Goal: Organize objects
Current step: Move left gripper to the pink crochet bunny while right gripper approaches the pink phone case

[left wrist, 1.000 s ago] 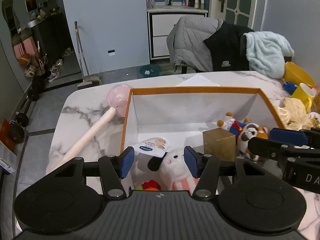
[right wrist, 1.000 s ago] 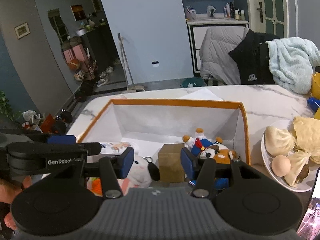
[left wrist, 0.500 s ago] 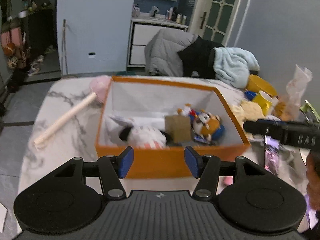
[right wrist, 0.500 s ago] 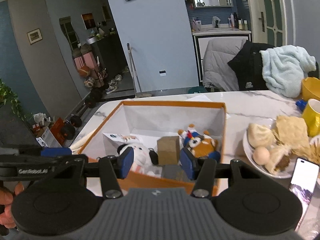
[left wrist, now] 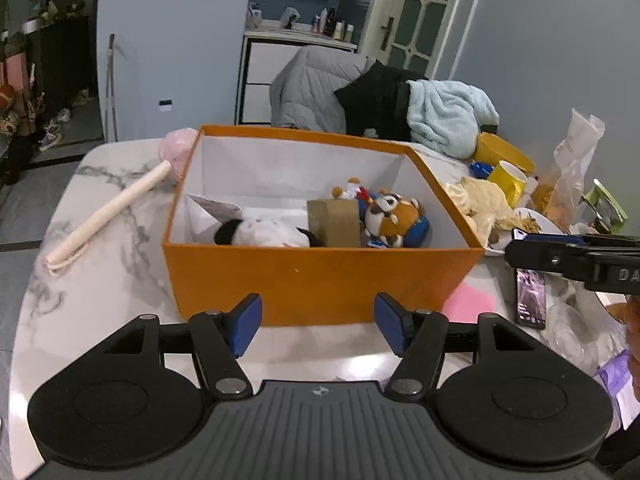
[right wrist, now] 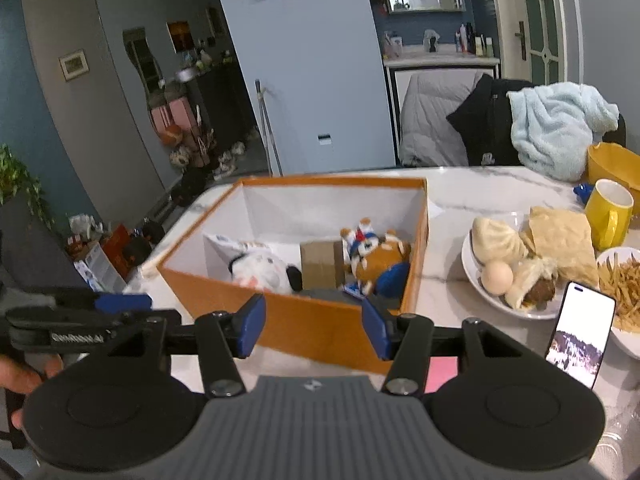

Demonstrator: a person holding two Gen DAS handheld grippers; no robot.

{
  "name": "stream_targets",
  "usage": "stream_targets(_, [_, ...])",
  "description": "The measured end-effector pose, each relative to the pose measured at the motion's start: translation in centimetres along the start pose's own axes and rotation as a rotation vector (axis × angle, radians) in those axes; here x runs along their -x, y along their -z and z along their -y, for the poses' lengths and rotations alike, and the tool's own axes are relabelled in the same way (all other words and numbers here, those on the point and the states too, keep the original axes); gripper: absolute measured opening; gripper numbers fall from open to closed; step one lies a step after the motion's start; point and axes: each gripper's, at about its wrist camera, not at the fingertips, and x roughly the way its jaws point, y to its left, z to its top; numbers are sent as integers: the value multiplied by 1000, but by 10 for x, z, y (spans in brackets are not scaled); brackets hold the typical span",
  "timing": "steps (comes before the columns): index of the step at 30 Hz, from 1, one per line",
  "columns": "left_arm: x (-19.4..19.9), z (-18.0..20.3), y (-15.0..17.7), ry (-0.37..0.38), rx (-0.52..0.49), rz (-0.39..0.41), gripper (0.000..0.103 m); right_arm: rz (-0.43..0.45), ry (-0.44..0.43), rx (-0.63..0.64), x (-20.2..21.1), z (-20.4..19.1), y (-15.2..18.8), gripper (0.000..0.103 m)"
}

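Note:
An orange box [left wrist: 320, 276] [right wrist: 320, 324] stands on the marble table. Inside lie a white plush dog [left wrist: 264, 236] [right wrist: 262, 266], a small brown cardboard box [left wrist: 334, 222] [right wrist: 322, 264], an orange and blue plush toy [left wrist: 394, 218] [right wrist: 378, 258] and a white packet [left wrist: 212, 212]. My left gripper [left wrist: 318, 326] is open and empty, in front of the box's near wall. My right gripper [right wrist: 312, 326] is open and empty, in front of the box's near right corner.
A pink-headed massage stick [left wrist: 120, 196] lies left of the box. Right of it are a plate of buns and an egg [right wrist: 504, 256], a yellow mug [right wrist: 610, 212], fries [right wrist: 624, 284], a phone [right wrist: 580, 332] and a pink sheet [left wrist: 468, 306]. Coats hang on chairs behind.
Both grippers have pulled back and up from over the box to in front of its near wall. They stay open and empty. The toys in the box have not moved.

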Motion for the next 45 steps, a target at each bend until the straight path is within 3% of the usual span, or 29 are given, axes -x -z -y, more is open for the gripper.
stream_targets(20, [6,10,18,57,-54,-36,79,13,-47,15,3,-5,-2,65])
stream_targets(27, [5,6,22,53,-47,-63,79,7,-12,40,9,13,2,66])
stream_targets(34, [6,8,21,84,-69,-67,81,-49,30,-28,-4,53,13,66])
stream_targets(38, [-6,10,27,99,-78,-115,82,-129,52,-88,-24,69,29,66])
stream_targets(40, [-12,14,31,100,-86,-144,82,-160,107,-116,-35,72,37,66])
stream_targets(42, [-16,19,33,105,-99,-164,82,-182,157,-177,-43,80,44,66])
stream_targets(45, [-12,23,32,123,-111,-154,82,-220,163,-340,-56,100,56,66])
